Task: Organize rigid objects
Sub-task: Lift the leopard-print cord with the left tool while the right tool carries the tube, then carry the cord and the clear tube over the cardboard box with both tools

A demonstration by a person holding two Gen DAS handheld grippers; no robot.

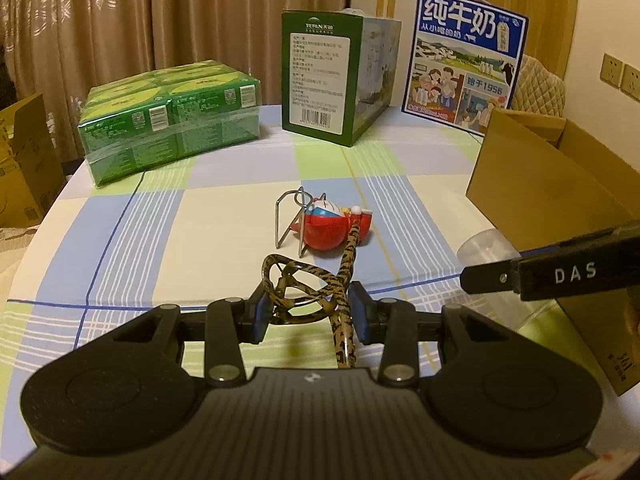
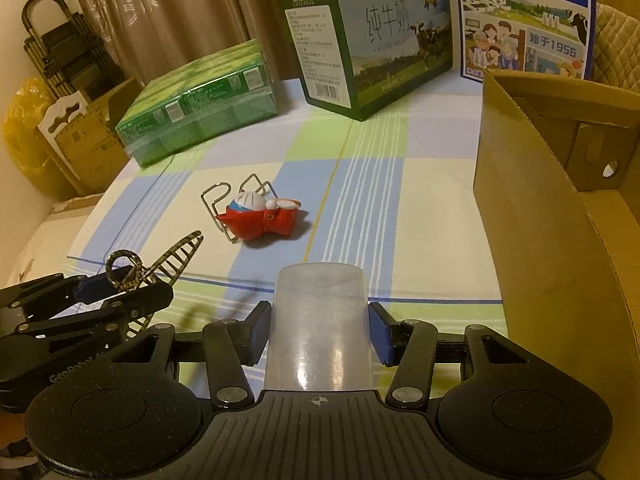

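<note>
Checked tablecloth (image 1: pixel 224 216) underfoot. Left gripper (image 1: pixel 308 312) clenched on one leopard-print hair claw (image 1: pixel 304 288), lower centre; right gripper (image 2: pixel 320 332) grasping one clear cup (image 2: pixel 318 320), base hidden. One red toy (image 2: pixel 260 216) mid-frame. Cardboard box (image 2: pixel 540 208) cut off right.

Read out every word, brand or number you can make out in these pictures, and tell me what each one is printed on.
"纯牛奶", "从小喝的奶", "始于1956": blue milk carton.
"TERUN", "纯牛奶": green milk box; its white label and barcode are too small to read.
"DAS": right gripper, on its side.
"GenRobot", partly hidden: left gripper, on its body.
Green shrink-wrapped pack: print too blurred to read.
</note>
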